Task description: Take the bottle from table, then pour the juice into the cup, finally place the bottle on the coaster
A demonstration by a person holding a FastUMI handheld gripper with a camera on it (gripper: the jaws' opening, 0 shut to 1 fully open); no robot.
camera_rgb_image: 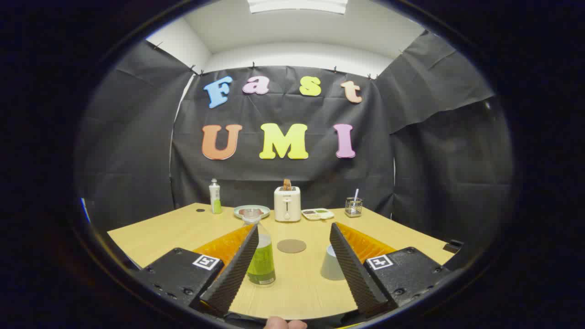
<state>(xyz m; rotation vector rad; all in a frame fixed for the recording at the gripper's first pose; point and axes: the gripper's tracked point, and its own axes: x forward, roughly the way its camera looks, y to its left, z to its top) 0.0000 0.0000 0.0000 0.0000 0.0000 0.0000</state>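
A clear bottle with green juice in its lower part stands upright on the wooden table, close against the inner side of my left finger. A pale cup stands beside my right finger, partly hidden by it. A round brown coaster lies flat beyond both, about midway between the fingers. My gripper is open wide and holds nothing.
At the back of the table stand a small white-and-green bottle, a plate, a white toaster with toast in it, a shallow tray and a wire holder. Black cloth walls close in the booth.
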